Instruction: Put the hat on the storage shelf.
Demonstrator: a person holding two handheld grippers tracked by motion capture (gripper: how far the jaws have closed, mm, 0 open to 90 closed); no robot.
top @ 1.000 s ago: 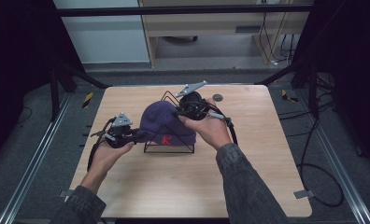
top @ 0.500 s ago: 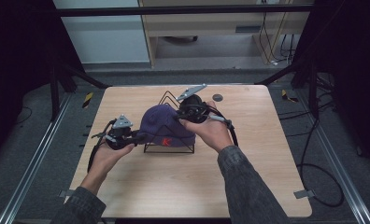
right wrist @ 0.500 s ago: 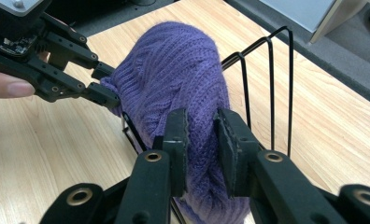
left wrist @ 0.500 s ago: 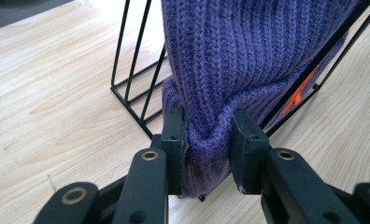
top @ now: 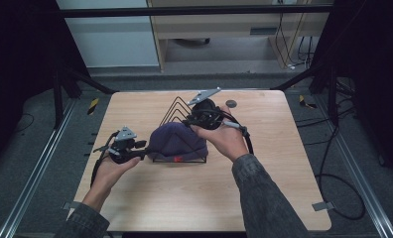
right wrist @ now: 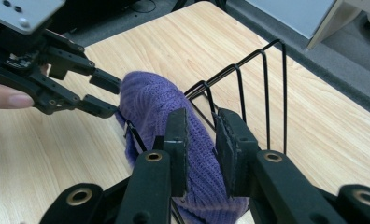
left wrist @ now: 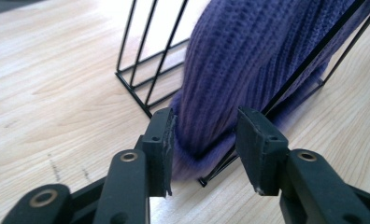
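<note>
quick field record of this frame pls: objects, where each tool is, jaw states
surface: light wooden table
object: purple knitted beanie, draped over the rack
support: black wire rack with triangular loops
left tool: at the beanie's rim, jaws either side of the knit; they have just been opening, with a gap at one pad
right tool: at the beanie's far end by the rack top, jaws close together on a fold of knit

Dark grey sleeves; black hand-held gripper [top: 146,148] each hand, grey three-cornered plate, brass-ringed screws, trailing black cable.
</note>
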